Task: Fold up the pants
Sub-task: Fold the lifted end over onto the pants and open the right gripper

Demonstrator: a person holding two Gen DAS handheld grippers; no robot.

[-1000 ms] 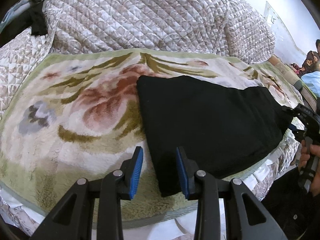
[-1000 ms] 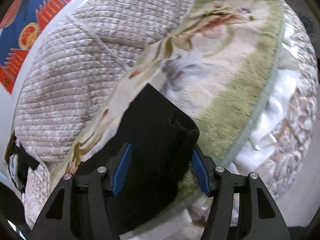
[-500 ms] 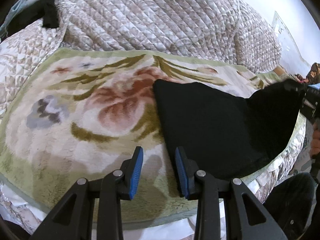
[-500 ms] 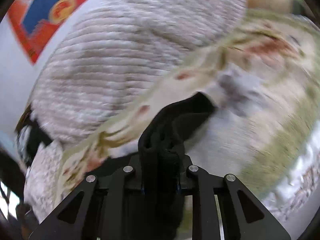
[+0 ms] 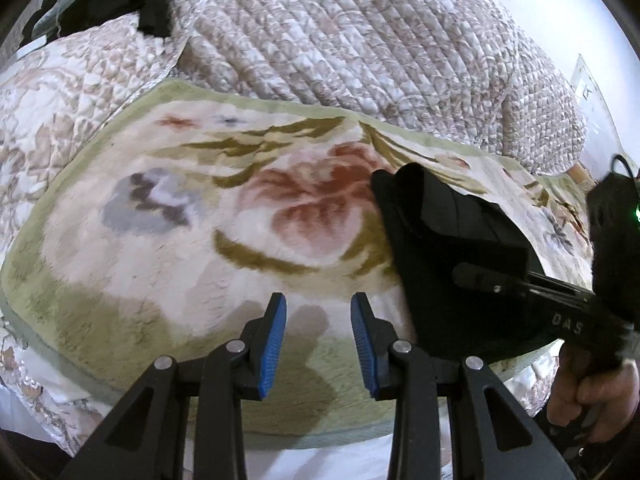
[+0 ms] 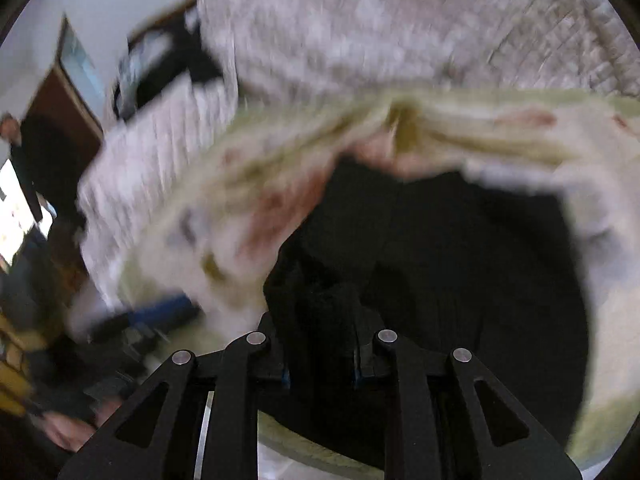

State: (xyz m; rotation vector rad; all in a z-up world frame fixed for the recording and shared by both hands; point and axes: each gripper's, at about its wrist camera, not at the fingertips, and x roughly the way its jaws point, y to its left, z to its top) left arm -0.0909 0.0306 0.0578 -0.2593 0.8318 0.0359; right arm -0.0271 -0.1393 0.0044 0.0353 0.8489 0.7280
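The black pants (image 5: 444, 240) lie half folded on a floral fleece blanket (image 5: 168, 240), their right part lifted over the rest. My left gripper (image 5: 318, 340) is open and empty, above bare blanket just left of the pants. My right gripper (image 6: 322, 344) is shut on a bunched edge of the pants (image 6: 460, 264) and holds it above the cloth; it also shows in the left wrist view (image 5: 520, 284), coming in from the right. The right wrist view is blurred by motion.
A quilted beige cover (image 5: 360, 40) rises behind the blanket. Dark clothing (image 5: 152, 4) lies at the top left. The blanket's front edge (image 5: 320, 436) drops off near me. A person (image 6: 24, 160) stands by a door at the far left of the right wrist view.
My right gripper closed on the right end of the pants, lifted it and carried it leftward over the rest. My left gripper drifted left off the pants and stayed open.
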